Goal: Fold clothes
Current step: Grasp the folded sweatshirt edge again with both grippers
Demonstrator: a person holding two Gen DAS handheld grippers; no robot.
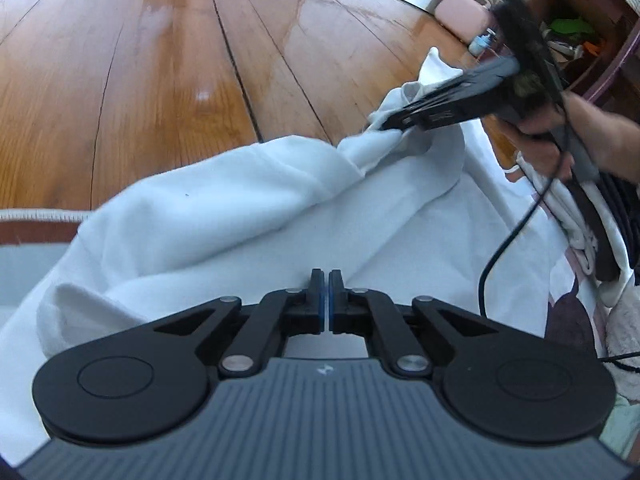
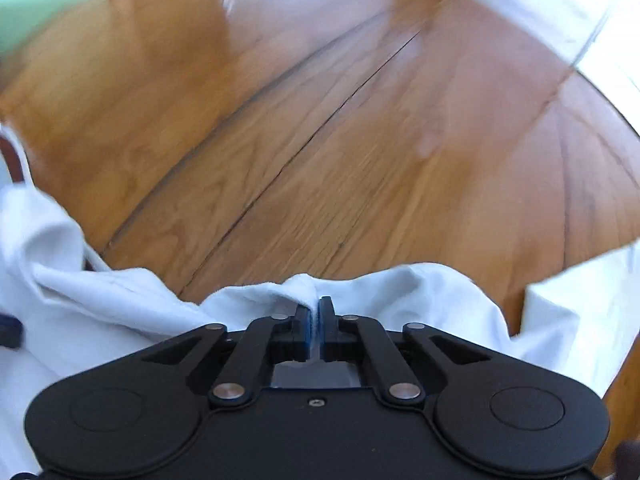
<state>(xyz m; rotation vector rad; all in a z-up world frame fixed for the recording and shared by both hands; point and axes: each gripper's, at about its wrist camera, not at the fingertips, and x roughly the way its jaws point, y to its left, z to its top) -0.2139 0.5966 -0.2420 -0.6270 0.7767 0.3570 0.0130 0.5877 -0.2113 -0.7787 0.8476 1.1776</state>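
A white garment [image 1: 208, 208] lies bunched over a white sheet [image 1: 448, 216], with one end lifted toward the upper right. My left gripper [image 1: 326, 278] is shut, its tips pressed into a fold of the garment, and a thin pale strip shows between the blue pads. In the left wrist view my right gripper [image 1: 386, 128] is held by a person's hand [image 1: 536, 148] and pinches the lifted, gathered end. In the right wrist view the right gripper [image 2: 316, 306] is shut on a ridge of the white garment [image 2: 120, 300], and fabric shows between its pads.
A glossy wooden floor [image 1: 168, 64] lies beyond the bed edge. A pink case [image 1: 460, 12], a small blue bottle [image 1: 480, 42] and a dark wooden shelf [image 1: 592, 8] stand at the upper right. A pile of other clothes [image 1: 580, 236] and a black cable [image 1: 512, 240] are at the right.
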